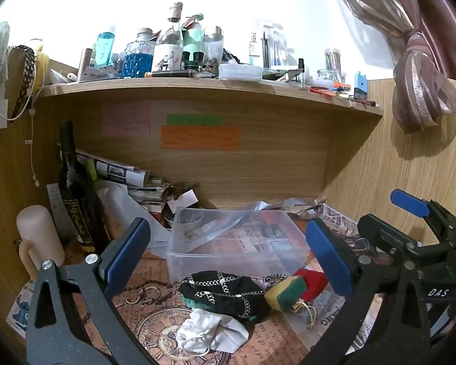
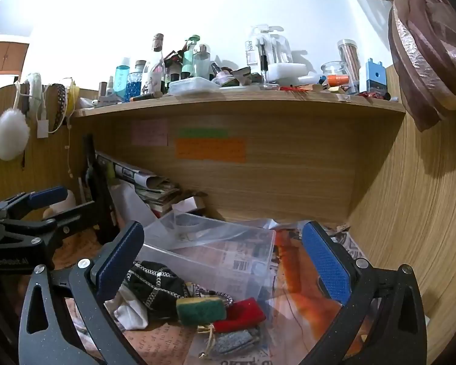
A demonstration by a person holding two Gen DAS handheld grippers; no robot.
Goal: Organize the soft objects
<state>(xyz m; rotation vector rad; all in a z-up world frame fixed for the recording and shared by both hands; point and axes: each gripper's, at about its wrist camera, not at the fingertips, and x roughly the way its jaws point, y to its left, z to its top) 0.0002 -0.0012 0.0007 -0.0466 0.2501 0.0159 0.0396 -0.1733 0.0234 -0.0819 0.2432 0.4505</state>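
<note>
lower centre of frame, on the bench before the clear bin (image 1: 237, 243): black chain-print cloth (image 1: 225, 295), white cloth (image 1: 209, 331), sponge (image 1: 285, 293). light, limp, squashy; best pinched mid-bulk. left gripper (image 1: 225, 255) and right gripper (image 2: 225, 261) gaping wide, holding nothing.

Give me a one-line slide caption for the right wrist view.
Open right gripper poised above a sponge, black chain-print cloth and red cloth beside a clear plastic bin.

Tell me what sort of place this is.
Probably a cluttered home desk nook, perhaps in a bedroom: a wooden shelf crowded with toiletry bottles, sticky notes on the back panel, and a tied-back curtain.
</note>
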